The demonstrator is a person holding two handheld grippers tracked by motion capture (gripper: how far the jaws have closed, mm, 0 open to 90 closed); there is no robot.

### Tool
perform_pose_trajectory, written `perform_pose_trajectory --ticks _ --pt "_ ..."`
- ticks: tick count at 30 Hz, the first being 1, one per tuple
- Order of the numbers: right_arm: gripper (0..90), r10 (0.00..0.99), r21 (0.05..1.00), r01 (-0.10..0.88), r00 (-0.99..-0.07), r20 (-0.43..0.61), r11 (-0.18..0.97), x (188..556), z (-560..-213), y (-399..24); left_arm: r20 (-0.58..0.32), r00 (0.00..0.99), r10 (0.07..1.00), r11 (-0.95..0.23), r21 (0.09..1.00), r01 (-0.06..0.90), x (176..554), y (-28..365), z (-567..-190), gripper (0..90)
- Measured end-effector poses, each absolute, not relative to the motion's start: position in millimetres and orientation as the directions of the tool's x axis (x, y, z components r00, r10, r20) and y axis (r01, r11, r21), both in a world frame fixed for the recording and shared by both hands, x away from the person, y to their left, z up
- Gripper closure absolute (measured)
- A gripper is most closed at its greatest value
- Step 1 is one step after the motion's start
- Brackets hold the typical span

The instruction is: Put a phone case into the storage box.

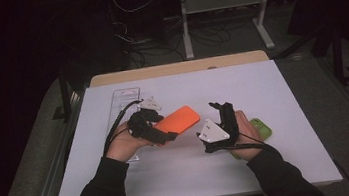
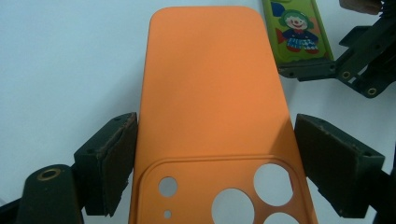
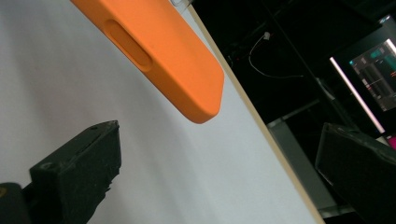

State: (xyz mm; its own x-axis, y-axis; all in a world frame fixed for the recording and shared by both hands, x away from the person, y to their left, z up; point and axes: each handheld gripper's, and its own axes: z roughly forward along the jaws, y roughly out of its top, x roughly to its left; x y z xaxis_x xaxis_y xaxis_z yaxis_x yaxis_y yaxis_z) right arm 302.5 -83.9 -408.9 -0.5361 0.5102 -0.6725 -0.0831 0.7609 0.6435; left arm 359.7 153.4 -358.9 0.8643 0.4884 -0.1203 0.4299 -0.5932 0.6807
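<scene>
1. A person is sitting at a white surface (image 1: 262, 92), holding a two-jaw tool in each hand; dark sleeves are entering from the bottom of the high view.
2. The left tool (image 1: 167, 136) is gripping an orange phone case (image 1: 177, 119); in the left gripper view the case (image 2: 210, 102) is sitting between the two black pads with its long edges against them, the camera cut-outs nearest the tool and the rounded far end pointing away.
3. The case is being held near the middle of the surface, slanting up and to the right in the high view; whether it is resting on the surface or hovering just above it is hard to tell.
4. The right tool (image 1: 216, 107) is standing with its jaws wide apart and nothing between them; in the right gripper view the orange case (image 3: 159, 51) is hanging beyond the jaws, near but apart from them, with its side button facing the camera.
5. A green phone case (image 1: 262, 127) with a clown picture (image 2: 296, 25) is lying on the surface under the right hand (image 1: 248, 137), just beside the right tool.
6. A clear plastic tray (image 1: 124, 96) is lying on the left part of the surface, behind the left hand (image 1: 123, 144).
7. Judging the step in hand as presenting the orange case to the right tool: doing it well is likely meaning keeping the left grip steady on the long edges, keeping the case level, and bringing the right jaws squarely around the free rounded end before closing, so the case is not twisting or slipping.
</scene>
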Motion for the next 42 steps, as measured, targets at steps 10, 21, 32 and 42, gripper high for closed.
perform_pose_trajectory --ticks 10,21,32,42 --pt "0.0 0.351 0.468 -0.213 -0.424 -0.835 0.858 297.3 -407.8 -80.0 -0.098 0.876 0.473 -0.632 0.654 0.415 358.6 152.1 -358.9 15.7" --pt "0.0 0.27 0.369 -0.254 -0.353 -0.896 0.894 290.2 -410.8 -72.0 -0.101 0.871 0.48 -0.619 0.665 0.418 355.3 151.2 -358.2 15.7" --pt "3.9 0.13 0.207 -0.327 -0.242 -0.962 0.922 283.9 -414.8 -65.3 -0.099 0.874 0.477 -0.623 0.663 0.415 355.3 151.0 -357.5 15.7" --pt "8.7 0.109 0.178 -0.337 -0.212 -0.971 0.925 280.2 -421.3 -59.8 -0.105 0.884 0.456 -0.621 0.674 0.4 352.3 146.9 -354.8 15.7"
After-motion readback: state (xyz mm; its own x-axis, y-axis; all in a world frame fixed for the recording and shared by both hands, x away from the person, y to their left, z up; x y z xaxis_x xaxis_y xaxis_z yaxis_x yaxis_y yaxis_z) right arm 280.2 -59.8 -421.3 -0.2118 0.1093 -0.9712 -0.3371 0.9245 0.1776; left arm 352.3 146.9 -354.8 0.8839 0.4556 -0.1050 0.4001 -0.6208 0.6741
